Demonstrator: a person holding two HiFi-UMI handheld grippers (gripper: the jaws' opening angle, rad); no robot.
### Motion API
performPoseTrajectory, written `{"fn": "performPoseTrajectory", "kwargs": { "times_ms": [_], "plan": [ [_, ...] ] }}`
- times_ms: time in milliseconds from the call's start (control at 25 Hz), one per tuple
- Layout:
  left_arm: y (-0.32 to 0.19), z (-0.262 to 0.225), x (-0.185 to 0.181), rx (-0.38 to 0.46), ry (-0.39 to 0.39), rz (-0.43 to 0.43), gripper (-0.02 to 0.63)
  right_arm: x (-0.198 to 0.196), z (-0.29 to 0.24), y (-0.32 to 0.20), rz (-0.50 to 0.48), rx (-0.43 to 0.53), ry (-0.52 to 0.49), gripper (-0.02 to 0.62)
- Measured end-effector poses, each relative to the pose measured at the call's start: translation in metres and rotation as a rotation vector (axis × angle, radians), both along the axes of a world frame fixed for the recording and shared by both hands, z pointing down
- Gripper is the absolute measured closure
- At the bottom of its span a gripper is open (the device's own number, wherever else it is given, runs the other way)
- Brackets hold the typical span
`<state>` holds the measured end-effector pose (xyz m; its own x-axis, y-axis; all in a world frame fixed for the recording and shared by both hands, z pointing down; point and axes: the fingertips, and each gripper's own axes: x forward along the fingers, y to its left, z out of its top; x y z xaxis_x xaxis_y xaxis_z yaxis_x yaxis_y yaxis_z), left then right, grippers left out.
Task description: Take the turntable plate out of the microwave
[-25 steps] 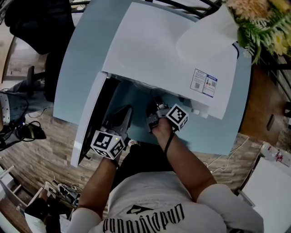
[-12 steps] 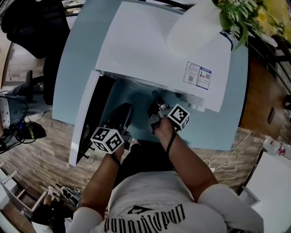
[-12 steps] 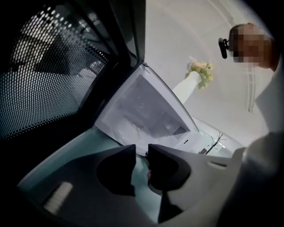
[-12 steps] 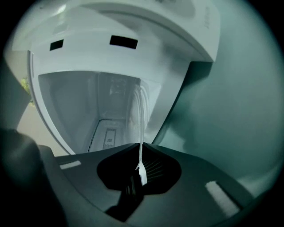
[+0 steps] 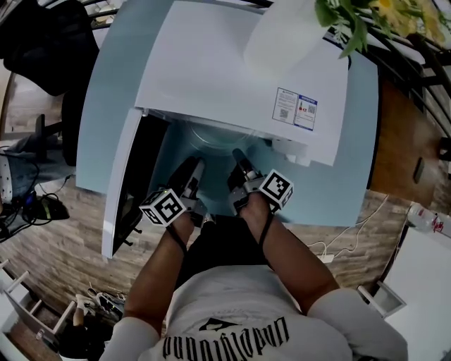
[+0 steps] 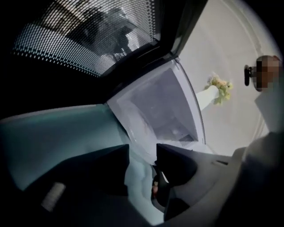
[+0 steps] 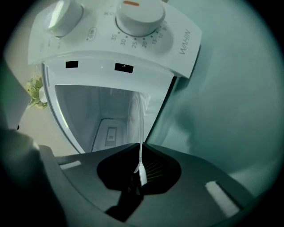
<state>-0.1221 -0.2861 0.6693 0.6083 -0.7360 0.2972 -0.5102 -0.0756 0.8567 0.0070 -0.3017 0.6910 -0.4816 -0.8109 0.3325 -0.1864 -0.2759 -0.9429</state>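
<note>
Right gripper is clamped on the near rim of the glass turntable plate. Its jaws have just been closing, and the thin glass edge is pinched between the pads. Left gripper has its jaws apart; they have just been opening. The plate's rim runs through the gap, with no pad pressing on it.

In the head view the left gripper and right gripper sit side by side, both pointing to 12 o'clock at the microwave mouth. The plate is at that mouth at 12 o'clock from both claws, with its near part sticking out past the front edge and the rest hidden under the top.

The door hangs open at 9 o'clock of the left gripper, and its mesh window fills the upper left of the left gripper view. Two dials on the control panel sit at 12 o'clock in the right gripper view. The microwave stands on a light blue table. A white vase with flowers is at 1 o'clock on or behind the top; I can't tell which. A sticker sits on the top near the front right.
</note>
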Motion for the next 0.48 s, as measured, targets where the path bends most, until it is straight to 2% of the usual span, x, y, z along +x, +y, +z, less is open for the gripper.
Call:
{"fn": "performPoseTrajectory", "kwargs": {
  "times_ms": [200, 480],
  "plan": [
    [-0.003, 0.017, 0.006, -0.085, 0.144, -0.068, 0.350, 0.006, 0.001, 0.014, -0.008, -0.009, -0.006, 0.575],
    [-0.020, 0.030, 0.014, -0.109, 0.275, -0.101, 0.347, 0.012, 0.001, 0.030, -0.038, -0.031, -0.002, 0.577]
  ]
}}
